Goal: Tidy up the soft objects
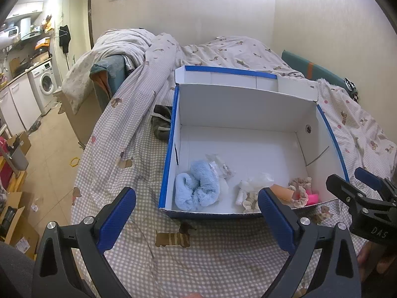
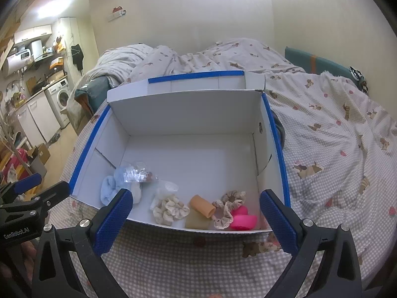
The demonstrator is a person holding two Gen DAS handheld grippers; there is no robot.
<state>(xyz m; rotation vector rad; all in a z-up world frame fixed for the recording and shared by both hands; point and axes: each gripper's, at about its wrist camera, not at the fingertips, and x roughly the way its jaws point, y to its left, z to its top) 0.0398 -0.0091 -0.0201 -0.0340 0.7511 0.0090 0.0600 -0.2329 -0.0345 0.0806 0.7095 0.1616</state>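
Observation:
A white box with blue edges (image 1: 171,149) (image 2: 278,149) stands open on the bed. Along its near wall lie a fluffy light-blue cloth (image 1: 198,188) (image 2: 109,188), a clear plastic packet (image 1: 220,166) (image 2: 139,173), a cream scrunchie (image 2: 170,209) (image 1: 248,198), an orange tube (image 2: 202,204), a beige lace scrunchie (image 2: 229,204) (image 1: 299,186) and a pink duck (image 2: 242,218). My left gripper (image 1: 196,218) is open and empty, just in front of the box. My right gripper (image 2: 196,217) is open and empty at the box's near edge.
The bed has a checked sheet with dog prints (image 1: 173,260) and a rumpled duvet (image 2: 322,124). A dark green garment (image 1: 161,124) lies left of the box. The floor, boxes and a washing machine (image 1: 46,82) are at the left.

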